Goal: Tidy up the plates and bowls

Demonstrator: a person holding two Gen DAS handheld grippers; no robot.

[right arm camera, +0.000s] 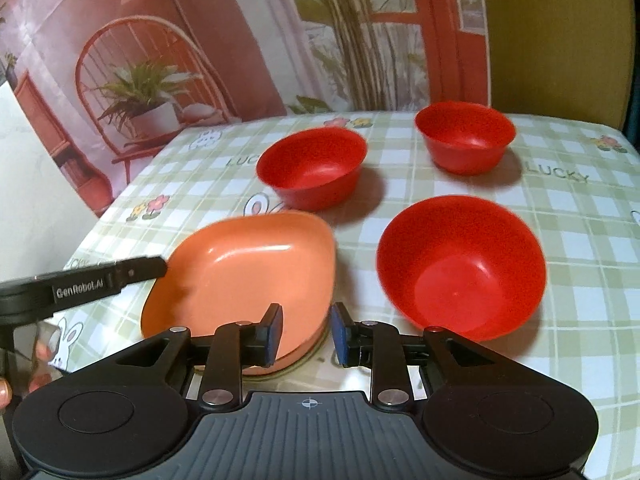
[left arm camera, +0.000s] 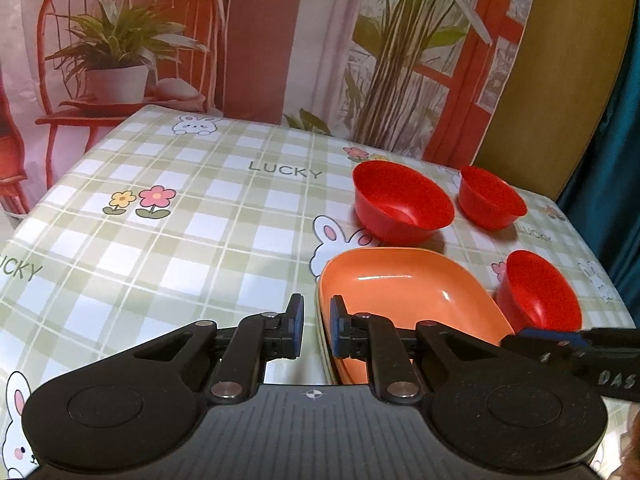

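Both grippers crowd the orange plate point(right arm camera: 240, 276) at the near edge of the surface point(left arm camera: 160, 220) — left gripper point(left arm camera: 316, 326) straddles its rim, fingers narrowly apart; right gripper point(right arm camera: 306, 334) likewise. Close carelessly and the shiny rim may slip, bumping the near bowl point(right arm camera: 460, 264). Readable: "LUCKY", "GenRobot.AI".

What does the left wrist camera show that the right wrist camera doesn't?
Only the left wrist view shows the left tool, its fingers straddling the orange plate's rim, and a green plate edge stacked beneath. Only the right wrist view shows the right tool open at the plate's other rim and the "GenRobot.AI" label on the left tool's side. Both show the plate, three red bowls and the checked tablecloth.
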